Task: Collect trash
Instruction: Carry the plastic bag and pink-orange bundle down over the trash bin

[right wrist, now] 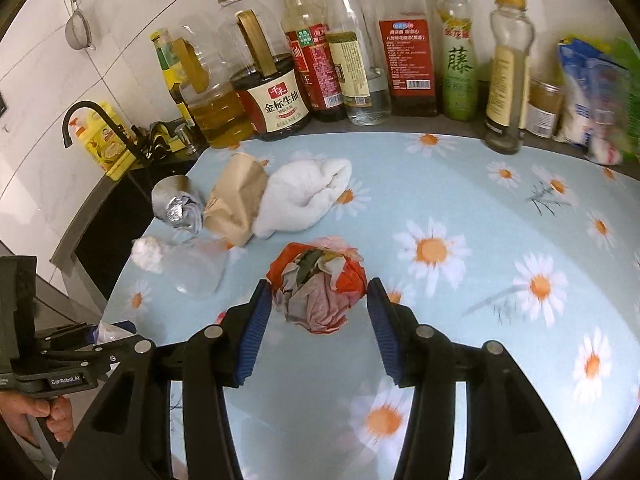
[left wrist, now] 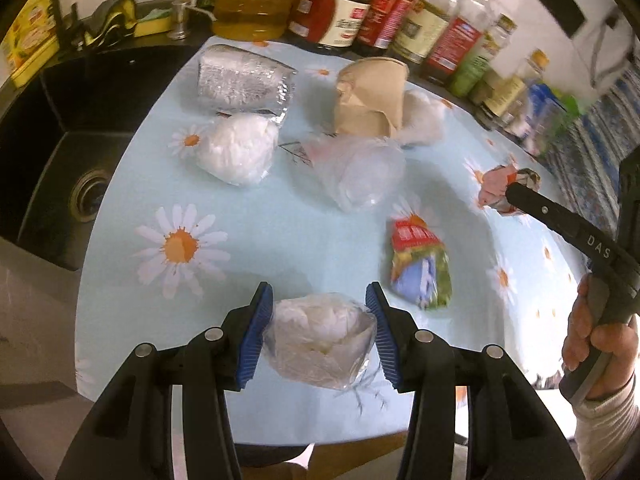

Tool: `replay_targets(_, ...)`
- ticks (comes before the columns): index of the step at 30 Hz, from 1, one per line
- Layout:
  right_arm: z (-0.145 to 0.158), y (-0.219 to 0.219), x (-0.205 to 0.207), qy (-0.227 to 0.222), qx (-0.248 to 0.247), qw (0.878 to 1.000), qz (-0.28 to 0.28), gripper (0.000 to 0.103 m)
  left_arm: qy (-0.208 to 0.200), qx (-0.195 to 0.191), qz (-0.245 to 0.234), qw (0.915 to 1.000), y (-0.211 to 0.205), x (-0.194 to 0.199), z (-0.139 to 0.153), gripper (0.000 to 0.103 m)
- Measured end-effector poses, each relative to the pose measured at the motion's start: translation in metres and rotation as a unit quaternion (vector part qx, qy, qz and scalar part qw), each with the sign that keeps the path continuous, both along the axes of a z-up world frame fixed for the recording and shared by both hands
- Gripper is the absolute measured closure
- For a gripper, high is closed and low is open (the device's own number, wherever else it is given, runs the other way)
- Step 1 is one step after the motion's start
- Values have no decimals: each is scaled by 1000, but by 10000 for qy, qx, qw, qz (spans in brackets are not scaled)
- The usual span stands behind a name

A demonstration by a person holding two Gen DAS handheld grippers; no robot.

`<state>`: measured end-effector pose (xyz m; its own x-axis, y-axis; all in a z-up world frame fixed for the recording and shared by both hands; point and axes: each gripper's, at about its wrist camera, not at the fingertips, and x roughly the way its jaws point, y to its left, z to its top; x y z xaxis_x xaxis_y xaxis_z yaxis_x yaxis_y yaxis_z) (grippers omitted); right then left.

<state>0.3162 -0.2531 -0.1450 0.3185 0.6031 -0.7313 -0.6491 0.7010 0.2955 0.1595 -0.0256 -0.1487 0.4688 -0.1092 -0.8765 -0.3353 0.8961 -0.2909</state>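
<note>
**While both grippers straddle trash, neither has closed**

Left gripper (left wrist: 320, 332) brackets a plastic-wrapped tissue wad (left wrist: 320, 338), pads just beside it. Right gripper (right wrist: 318, 320) stands open around a crumpled paper ball (right wrist: 318, 284) on the table (right wrist: 460, 184). Judgement: grasp step; closing comes next.

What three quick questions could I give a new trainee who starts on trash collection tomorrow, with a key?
1. True or false: the left gripper brackets a clear plastic bag of white paper.
2. What lies between the right gripper's fingers? A) crushed brown paper cup B) crumpled red-orange wrapper ball C) white towel
3. Fill in: left of the daisy-print tablecloth is a black ____.

Key: 1 true; 2 B; 3 sink.
</note>
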Motion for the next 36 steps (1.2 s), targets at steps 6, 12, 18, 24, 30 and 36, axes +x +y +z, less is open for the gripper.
replay_targets(6, 14, -2, -46, -17, 27, 9997, -257, 53, -78, -92, -452, 9989, 0, -20, -1, 57)
replay_targets(12, 22, -2, -92, -43, 20, 9992, -392, 53, -244, -131, -694, 9972, 3, -46, 4, 57)
replay_targets(18, 22, -1, -136, 14, -48, 9990, -434, 53, -381, -184, -851, 9955, 8, -71, 8, 57)
replay_targets(24, 14, 4, -179, 143, -33, 9988, -464, 53, -399, -493, -972, 9932, 10, -98, 3, 57)
replay_targets(30, 1, 9, -218, 284, -70, 9981, -536, 53, -363, -566, -1197, 9905, 9, -121, -3, 57)
replay_targets(36, -17, 8, -245, 474, -144, 9966, -656, 53, -227, -659, -1321, 9888, 11, -137, -18, 57)
